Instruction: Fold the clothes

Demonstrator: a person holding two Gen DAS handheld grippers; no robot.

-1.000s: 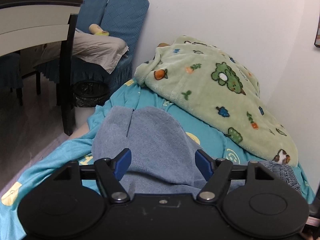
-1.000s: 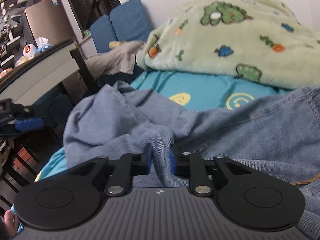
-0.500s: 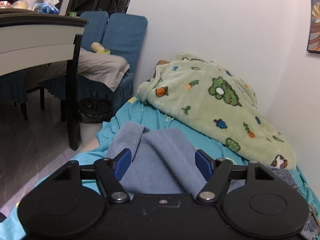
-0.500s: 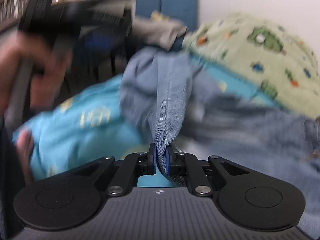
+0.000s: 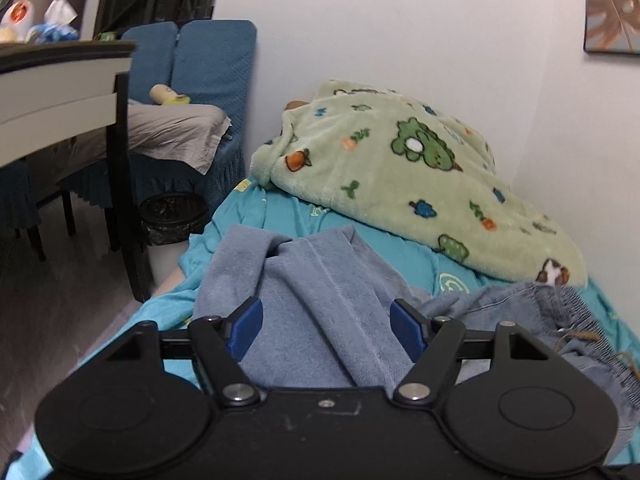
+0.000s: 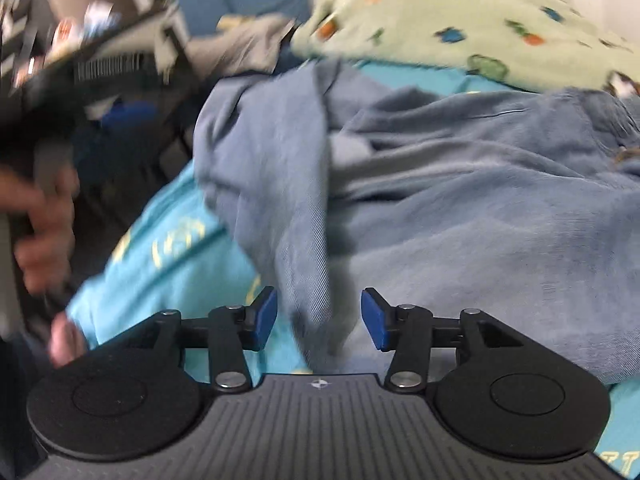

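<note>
Underneath everything lies a bed covered by a turquoise sheet with yellow prints (image 5: 256,216), running along a white wall. Heaped on its far side against the wall is a pale green fleece blanket with cartoon animals and carrots (image 5: 400,168), also seen at the top of the right wrist view (image 6: 480,12). Spread over the sheet in front of it lie faded blue denim jeans (image 5: 320,288), rumpled, one leg folded over on itself in the left wrist view; in the right wrist view the denim (image 6: 460,208) fills most of the frame, with a fold of it hanging down toward the camera. To the left of the bed stand blue quilted chairs (image 5: 212,60) with a beige cloth draped on the seat, and a dark-legged white table (image 5: 60,92). A black waste bin (image 5: 172,216) sits on the floor between chairs and bed. The left gripper (image 5: 326,326) has its jaws wide apart above the jeans, holding nothing. The right gripper (image 6: 318,318) is likewise spread, the hanging fold of denim between its blue pads but gripped by neither.
</note>
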